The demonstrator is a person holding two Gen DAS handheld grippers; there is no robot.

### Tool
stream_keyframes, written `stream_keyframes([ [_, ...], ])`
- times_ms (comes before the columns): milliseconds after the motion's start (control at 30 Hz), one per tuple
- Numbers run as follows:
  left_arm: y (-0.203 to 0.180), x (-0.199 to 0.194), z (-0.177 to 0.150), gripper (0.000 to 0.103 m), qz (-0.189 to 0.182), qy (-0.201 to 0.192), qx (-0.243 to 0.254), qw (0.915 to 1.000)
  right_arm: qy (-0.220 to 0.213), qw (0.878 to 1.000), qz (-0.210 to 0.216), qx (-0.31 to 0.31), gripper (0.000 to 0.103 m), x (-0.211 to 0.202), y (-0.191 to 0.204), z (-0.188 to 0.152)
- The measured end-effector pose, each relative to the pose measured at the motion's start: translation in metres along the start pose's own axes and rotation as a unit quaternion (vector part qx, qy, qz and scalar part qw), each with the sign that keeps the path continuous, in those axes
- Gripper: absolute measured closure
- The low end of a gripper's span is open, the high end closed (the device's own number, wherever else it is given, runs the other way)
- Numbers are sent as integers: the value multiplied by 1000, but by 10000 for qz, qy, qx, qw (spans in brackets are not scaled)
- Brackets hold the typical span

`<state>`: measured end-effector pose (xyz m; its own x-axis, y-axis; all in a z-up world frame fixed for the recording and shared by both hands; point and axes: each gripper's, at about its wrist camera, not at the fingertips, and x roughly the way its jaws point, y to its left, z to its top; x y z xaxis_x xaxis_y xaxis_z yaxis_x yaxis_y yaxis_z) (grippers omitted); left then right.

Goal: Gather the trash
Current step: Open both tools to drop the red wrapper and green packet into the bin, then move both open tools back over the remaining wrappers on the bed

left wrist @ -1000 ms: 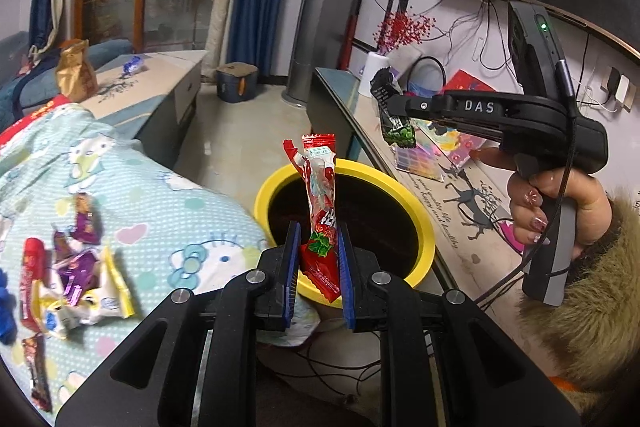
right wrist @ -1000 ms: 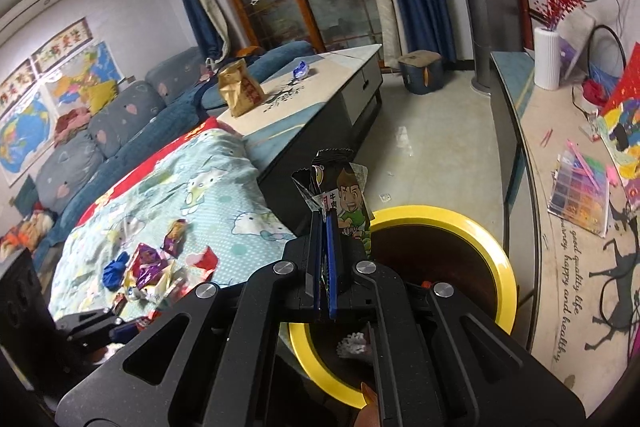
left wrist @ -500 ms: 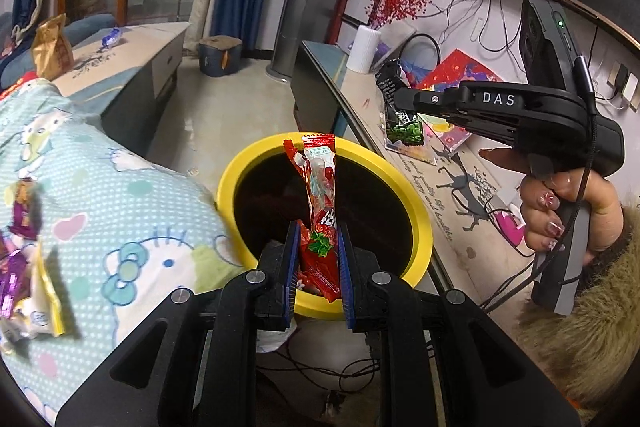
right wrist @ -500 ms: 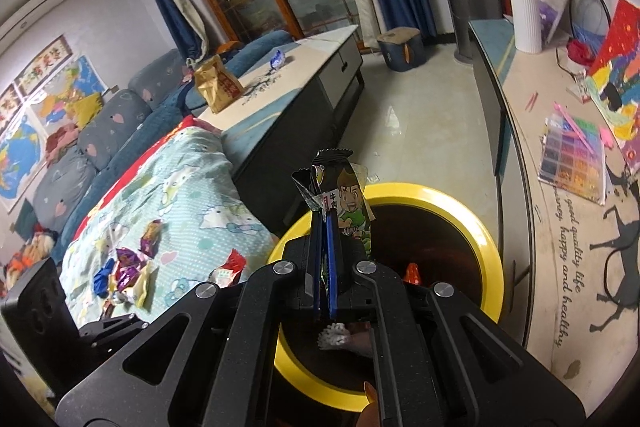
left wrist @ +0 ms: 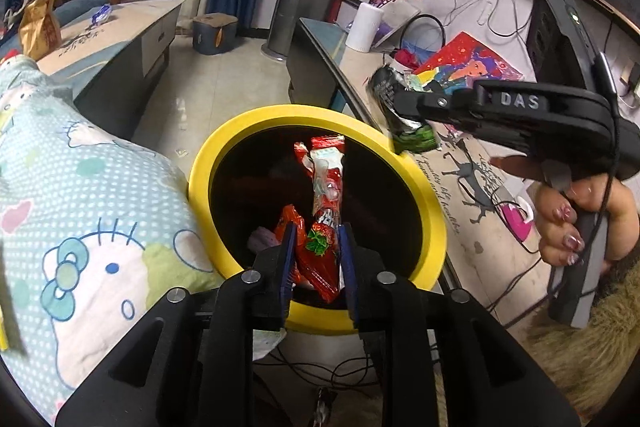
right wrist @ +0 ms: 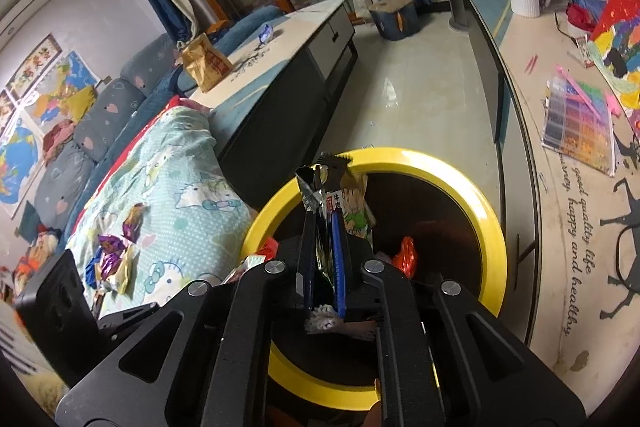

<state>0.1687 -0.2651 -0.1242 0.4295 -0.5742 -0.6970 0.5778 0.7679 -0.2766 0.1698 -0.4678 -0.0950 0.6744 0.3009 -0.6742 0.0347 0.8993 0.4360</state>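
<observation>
Pale floor tiles run between a low cabinet and the long side bench, and a yellow-rimmed bin [left wrist: 434,215] stands on them, right against the edge of the Hello Kitty bedspread [left wrist: 92,211]. Your left gripper [left wrist: 316,247] hangs over the near side of the bin's mouth, its blue-padded tongs drawn in narrow on a red strawberry snack wrapper [left wrist: 326,195] that stands upright between them, its top reaching across the dark opening. Your right gripper [right wrist: 320,259] is above the same bin, tongs almost together and pinching a crumpled cartoon-print wrapper [right wrist: 352,203] whose upper end sticks up over the far left of the yellow rim [right wrist: 460,179]. From the left wrist view you see that wrapper [left wrist: 404,119] from the side, dark and green, poised over the rim's far right edge, with your right hand [left wrist: 588,223] wrapped on the handle. Down inside the bin lie an orange-red wrapper [right wrist: 406,255] and a white frilled scrap [right wrist: 322,323]. More candy wrappers [right wrist: 116,255] sit scattered on the bedspread near its left edge, well apart from the bin. A brown paper bag [right wrist: 204,63] stands on the cabinet top at its far end
</observation>
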Motion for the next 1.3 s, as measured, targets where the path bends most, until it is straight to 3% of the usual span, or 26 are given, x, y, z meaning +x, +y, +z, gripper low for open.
stream_keyframes([
  [33, 1, 2, 0, 72, 7, 7, -7, 10000, 28, 10000, -12, 24, 87, 1, -2, -1],
  [100, 3, 2, 0, 48, 36, -38, -48, 10000, 74, 9999, -75, 102, 79, 4, -6, -3],
  [200, 6, -3, 0, 32, 79, -179, -143, 9997, 84, 9998, -111, 169, 75, 5, -10, -4],
  [267, 8, -10, 0, 12, 149, -283, -183, 9993, 62, 9997, -179, 166, 68, 5, -10, -5],
  [300, 9, -14, 0, 9, 172, -346, -214, 9990, 31, 9997, -208, 156, 67, 4, -9, -5],
  [433, 12, -31, 1, 7, 425, -589, -200, 9972, -139, 9991, -393, -19, 53, -2, 0, -3],
  [600, 15, -57, 2, 7, 704, -900, -188, 9933, -383, 9975, -532, -280, 46, -12, 17, -3],
  [800, 24, -85, 3, 7, 974, -1174, -264, 9880, -525, 9952, -532, -627, 43, -19, 42, -5],
  [1300, 52, -151, -6, 7, 1727, -1748, -481, 9681, -575, 9901, -58, -1282, 43, -23, 106, -18],
])
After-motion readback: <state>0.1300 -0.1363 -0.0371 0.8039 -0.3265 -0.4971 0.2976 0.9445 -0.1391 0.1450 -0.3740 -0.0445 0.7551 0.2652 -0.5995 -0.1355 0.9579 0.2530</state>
